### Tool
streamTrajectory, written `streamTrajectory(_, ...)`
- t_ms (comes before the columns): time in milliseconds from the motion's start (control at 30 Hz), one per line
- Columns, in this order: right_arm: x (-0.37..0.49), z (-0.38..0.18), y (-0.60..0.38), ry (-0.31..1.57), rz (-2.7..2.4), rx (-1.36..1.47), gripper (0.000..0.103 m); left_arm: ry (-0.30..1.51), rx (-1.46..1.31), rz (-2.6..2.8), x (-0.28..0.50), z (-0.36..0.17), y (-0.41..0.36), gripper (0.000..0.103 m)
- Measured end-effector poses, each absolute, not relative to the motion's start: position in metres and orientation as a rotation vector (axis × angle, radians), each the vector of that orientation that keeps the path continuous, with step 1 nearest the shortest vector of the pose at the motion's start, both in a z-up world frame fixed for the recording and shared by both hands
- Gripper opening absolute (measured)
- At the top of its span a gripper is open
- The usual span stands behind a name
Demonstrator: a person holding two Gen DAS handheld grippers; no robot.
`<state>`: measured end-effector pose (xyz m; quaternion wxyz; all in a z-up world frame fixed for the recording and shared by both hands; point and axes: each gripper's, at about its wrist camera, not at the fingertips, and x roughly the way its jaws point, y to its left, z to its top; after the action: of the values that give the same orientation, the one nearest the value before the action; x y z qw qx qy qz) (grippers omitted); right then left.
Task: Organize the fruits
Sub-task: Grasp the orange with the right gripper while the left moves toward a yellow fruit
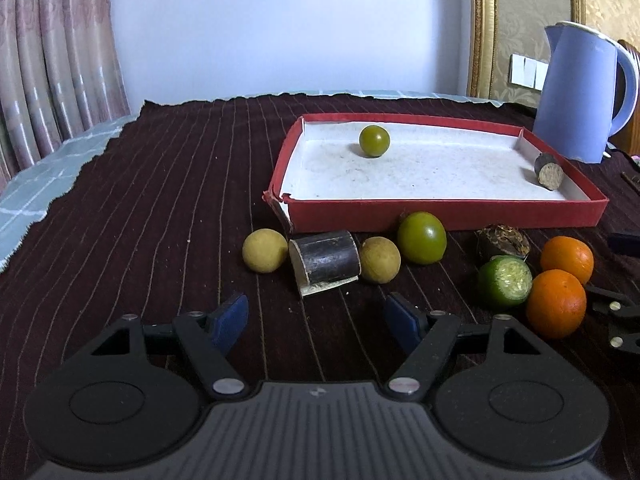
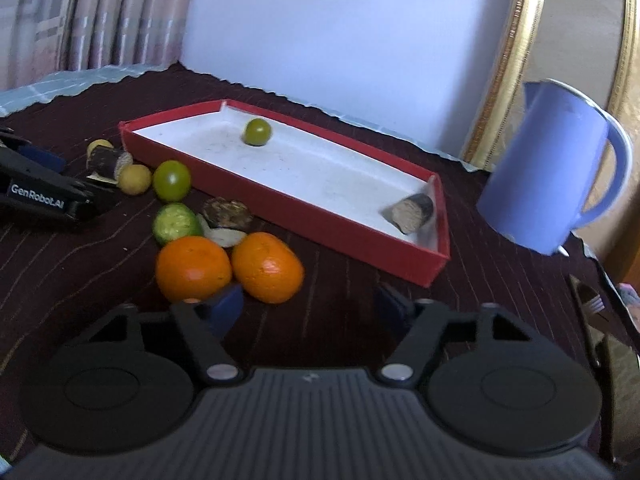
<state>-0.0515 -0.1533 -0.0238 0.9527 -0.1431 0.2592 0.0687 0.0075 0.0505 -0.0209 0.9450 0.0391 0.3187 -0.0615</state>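
A red tray (image 1: pixel 440 212) with a white floor holds a small green fruit (image 1: pixel 374 141) and a dark cut stub (image 1: pixel 549 171); the tray also shows in the right wrist view (image 2: pixel 304 220). In front of it lie two yellow round fruits (image 1: pixel 265 255), a dark cane piece (image 1: pixel 325 261), a green fruit (image 1: pixel 421 237), a cut green fruit (image 1: pixel 505 281) and two oranges (image 1: pixel 556 303). My left gripper (image 1: pixel 316 318) is open and empty, just short of the cane piece. My right gripper (image 2: pixel 310 308) is open and empty, close behind the oranges (image 2: pixel 268 267).
A blue kettle (image 1: pixel 580 92) stands to the right behind the tray, also in the right wrist view (image 2: pixel 556 168). A brown husk piece (image 1: pixel 502 242) lies by the cut fruit. A dark striped cloth (image 1: pixel 160 208) covers the table; curtains hang at the left.
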Motion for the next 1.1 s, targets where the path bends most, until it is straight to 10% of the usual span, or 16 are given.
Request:
streamTrajectory(267, -0.033, -0.025, -0.133, 0.526, 0.215, -0.414, 0.060, 0.656, 0.072, -0.125, 0.007, -0.021, 0.051, 0.084)
streamTrajectory(333, -0.030, -0.024, -0.135, 0.541, 0.257, -0.360, 0.038, 0.658, 0.067, -0.126, 0.007, -0.021, 0.052, 0.084)
streamTrajectory(1100, -0.049, -0.028, -0.176, 0.501, 0.157, -0.101, 0.037, 0.638, 0.082, -0.151, 0.015, -0.006, 0.094, 0.083)
